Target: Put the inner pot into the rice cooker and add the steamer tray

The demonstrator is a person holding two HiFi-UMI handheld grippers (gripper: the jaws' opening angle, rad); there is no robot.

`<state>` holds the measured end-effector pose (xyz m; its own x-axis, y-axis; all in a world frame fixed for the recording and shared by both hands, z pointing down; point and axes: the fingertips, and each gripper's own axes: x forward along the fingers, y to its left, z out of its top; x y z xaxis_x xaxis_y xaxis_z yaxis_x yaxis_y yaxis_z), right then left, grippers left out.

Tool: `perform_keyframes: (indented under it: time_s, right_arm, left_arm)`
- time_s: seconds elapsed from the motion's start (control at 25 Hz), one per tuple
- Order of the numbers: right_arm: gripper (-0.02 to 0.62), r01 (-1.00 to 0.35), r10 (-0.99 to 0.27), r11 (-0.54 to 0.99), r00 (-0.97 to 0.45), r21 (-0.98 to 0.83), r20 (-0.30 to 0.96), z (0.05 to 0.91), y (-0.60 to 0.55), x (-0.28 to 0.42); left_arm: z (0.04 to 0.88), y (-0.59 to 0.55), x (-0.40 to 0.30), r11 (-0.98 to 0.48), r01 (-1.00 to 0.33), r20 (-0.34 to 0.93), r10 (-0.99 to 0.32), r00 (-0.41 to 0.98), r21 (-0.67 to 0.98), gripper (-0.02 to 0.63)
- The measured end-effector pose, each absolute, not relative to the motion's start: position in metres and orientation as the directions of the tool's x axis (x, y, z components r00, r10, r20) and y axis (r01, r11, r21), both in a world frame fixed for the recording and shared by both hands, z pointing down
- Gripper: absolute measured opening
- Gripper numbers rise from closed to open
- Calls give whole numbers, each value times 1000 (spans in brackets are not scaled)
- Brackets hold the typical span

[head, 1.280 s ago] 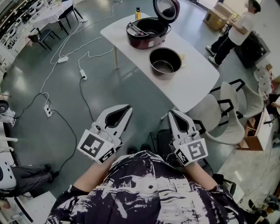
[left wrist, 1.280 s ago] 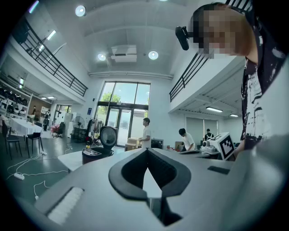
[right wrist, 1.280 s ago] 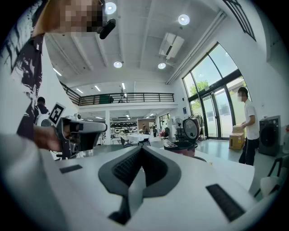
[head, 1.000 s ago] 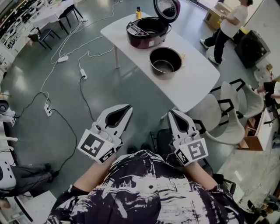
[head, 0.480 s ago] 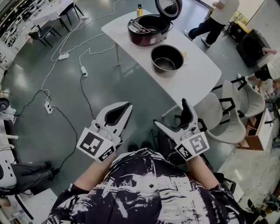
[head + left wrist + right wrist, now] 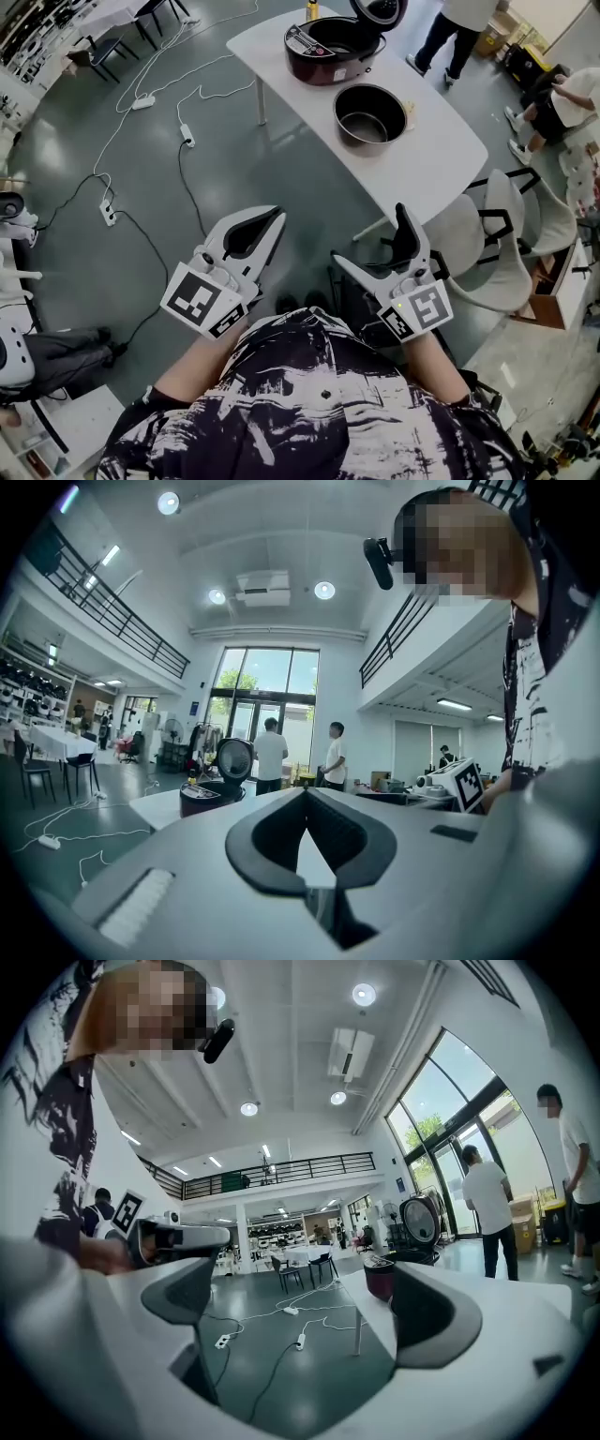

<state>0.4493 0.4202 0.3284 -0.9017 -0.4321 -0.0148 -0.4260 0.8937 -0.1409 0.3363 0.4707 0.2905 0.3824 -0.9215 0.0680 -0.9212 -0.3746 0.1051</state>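
Observation:
The dark red rice cooker [image 6: 333, 42] stands at the far end of the white table [image 6: 431, 169] with its lid up. The black inner pot [image 6: 370, 114] sits on the table just in front of it, empty. Both grippers hang over the floor, well short of the table. My left gripper [image 6: 274, 217] is shut with nothing in it; its tips meet [image 6: 305, 793] in the left gripper view. My right gripper [image 6: 370, 239] is open wide and empty, and in the right gripper view [image 6: 300, 1307] it points at the cooker [image 6: 412, 1232]. I see no steamer tray.
White chairs [image 6: 492, 248] stand at the table's near right side. Cables and power strips [image 6: 108, 214] lie on the floor to the left. A yellow bottle [image 6: 311, 9] stands by the cooker. Two people [image 6: 455, 28] stand beyond the table.
My right gripper's jaws have gone from shut to wide open. The left gripper stays shut. A person behind the table has walked leftward, and the view has shifted a little.

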Motion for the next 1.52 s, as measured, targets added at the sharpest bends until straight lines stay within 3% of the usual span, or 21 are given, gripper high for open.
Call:
perform_keyframes:
  time_s: [0.32,0.6,1.08,1.52]
  right_arm:
    - [554,-350,-354,927,-935,-135,-8,335,405,424]
    - [554,-313,-313,942,-950,-118,20,337,392,356]
    - [554,-396,-396,914,-918,-89,24,320,345,183]
    - [554,-425,-423,901,-905,-91,37,320,299,92]
  left_arm:
    - [299,457,314,-311,-946,95,-943,320,97,5]
    - [313,447,245,-267,-954,92,-955,281,136,5]
    - [308,391,71,-366,-917,64,-923,379,158,5]
    - [312,333,-13,-413,-892,52,-902,429,184,5]
